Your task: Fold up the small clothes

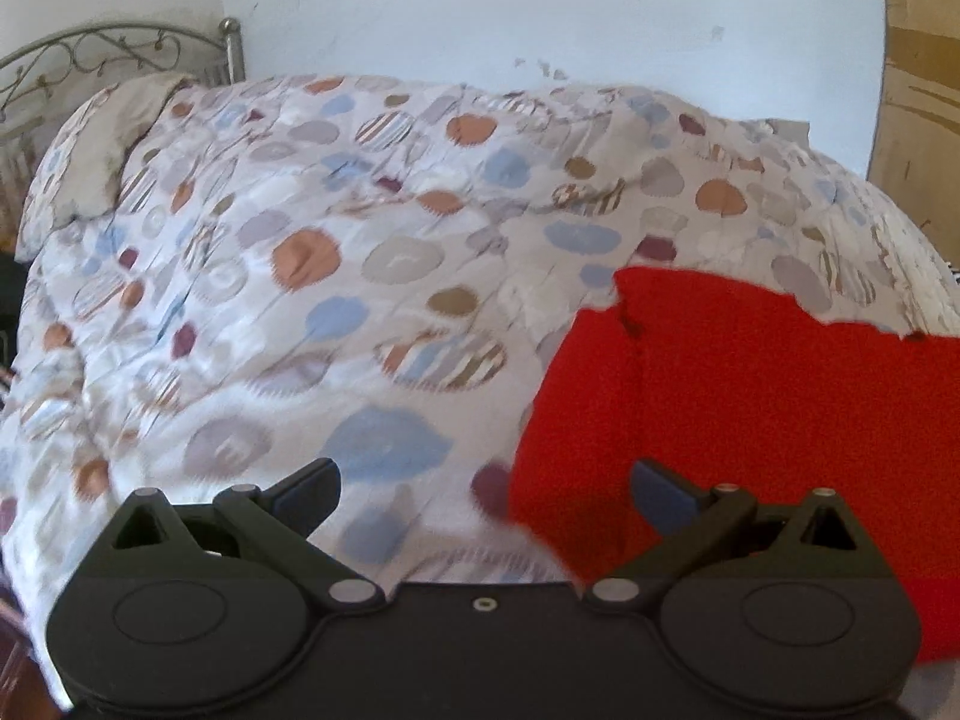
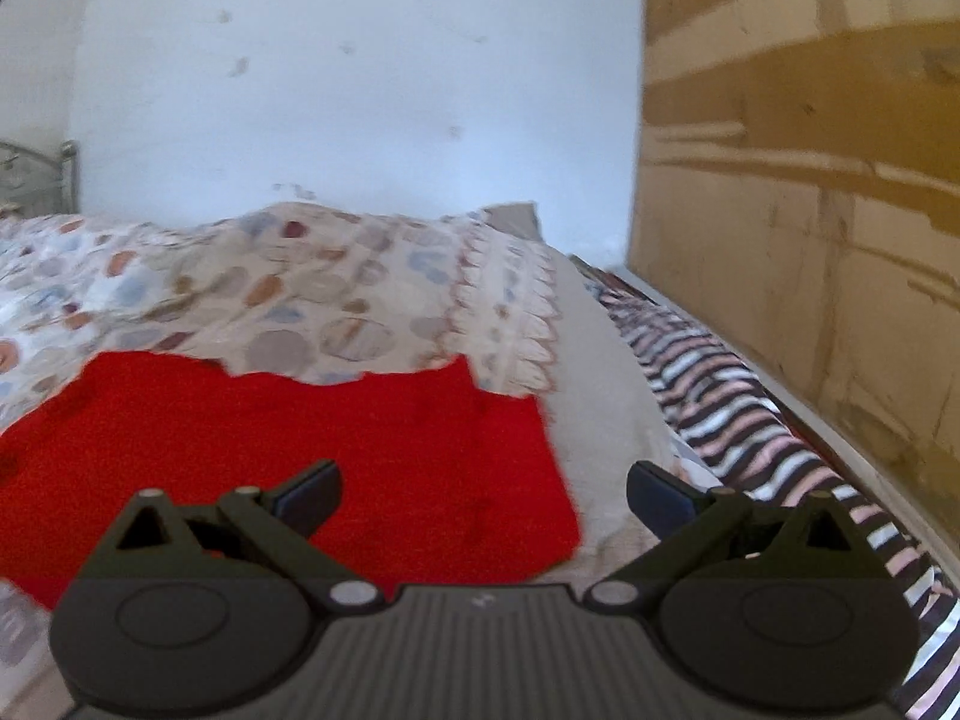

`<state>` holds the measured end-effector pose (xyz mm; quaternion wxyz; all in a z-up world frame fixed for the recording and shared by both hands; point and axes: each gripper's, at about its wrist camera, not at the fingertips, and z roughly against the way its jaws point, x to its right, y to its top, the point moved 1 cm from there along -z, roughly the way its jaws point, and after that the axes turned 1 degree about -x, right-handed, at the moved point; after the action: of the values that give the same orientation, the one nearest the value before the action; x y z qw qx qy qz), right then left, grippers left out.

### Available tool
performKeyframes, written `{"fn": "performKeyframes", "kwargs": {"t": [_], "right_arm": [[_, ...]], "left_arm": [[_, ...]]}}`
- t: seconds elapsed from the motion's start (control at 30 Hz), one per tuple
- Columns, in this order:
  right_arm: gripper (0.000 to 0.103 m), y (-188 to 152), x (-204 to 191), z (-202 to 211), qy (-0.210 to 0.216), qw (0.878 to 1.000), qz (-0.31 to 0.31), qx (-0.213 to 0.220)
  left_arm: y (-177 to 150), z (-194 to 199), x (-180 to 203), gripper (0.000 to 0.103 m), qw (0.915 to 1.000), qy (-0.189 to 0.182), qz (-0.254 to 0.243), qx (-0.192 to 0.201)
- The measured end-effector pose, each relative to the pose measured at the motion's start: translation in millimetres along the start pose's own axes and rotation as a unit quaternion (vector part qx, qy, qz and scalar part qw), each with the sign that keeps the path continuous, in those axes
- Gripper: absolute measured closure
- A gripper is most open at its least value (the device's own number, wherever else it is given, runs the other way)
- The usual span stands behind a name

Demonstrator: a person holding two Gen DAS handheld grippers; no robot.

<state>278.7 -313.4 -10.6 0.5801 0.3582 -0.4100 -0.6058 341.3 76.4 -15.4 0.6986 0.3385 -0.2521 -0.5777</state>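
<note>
Red cloth lies flat on the quilt, lower right of my left view, centre-left of my right. My left gripper and right gripper hover spread, empty, probably flanking its side edges to fold.

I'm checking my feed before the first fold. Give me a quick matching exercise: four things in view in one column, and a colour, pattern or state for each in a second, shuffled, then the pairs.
Things:
1. garment
2. quilt
3. sheet
4. left hand-held gripper

Descriptions:
A. striped, along the bed's right edge
B. open, holding nothing
C. plain red, lying flat on the bed
D. pale with coloured dots

Pairs: 1-C, 2-D, 3-A, 4-B
</note>
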Motion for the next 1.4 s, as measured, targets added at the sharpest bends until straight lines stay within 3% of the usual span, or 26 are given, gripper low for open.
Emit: {"fn": "performKeyframes", "kwargs": {"t": [0.23, 0.43, 0.57, 0.8, 0.93, 1.4], "right_arm": [[0.0, -10, -46, 25, 0.042, 0.999, 0.025, 0.013], [0.0, -11, -73, 24, 0.051, 0.997, 0.046, 0.018], [0.0, -5, -87, 14, 0.064, 0.997, 0.048, 0.021], [0.0, -17, -102, -8, 0.07, 0.995, 0.064, -0.003], [0.0, -40, -96, -16, 0.08, 0.996, 0.022, -0.012], [0.0, -52, -88, -14, 0.093, 0.996, -0.008, 0.012]], "left_arm": [[-29, 26, -26, 0.001, 0.9984, 0.014, 0.047, -0.03], [-59, 36, -43, 0.001, 0.9882, -0.004, 0.128, -0.084], [-66, 40, -44, 0.001, 0.9838, 0.004, 0.147, -0.103], [-58, 44, -34, 0.001, 0.9856, 0.011, 0.123, -0.115], [-58, 44, -27, 0.001, 0.9861, 0.014, 0.107, -0.126], [-61, 43, -11, 0.001, 0.9862, 0.018, 0.081, -0.143]]}}
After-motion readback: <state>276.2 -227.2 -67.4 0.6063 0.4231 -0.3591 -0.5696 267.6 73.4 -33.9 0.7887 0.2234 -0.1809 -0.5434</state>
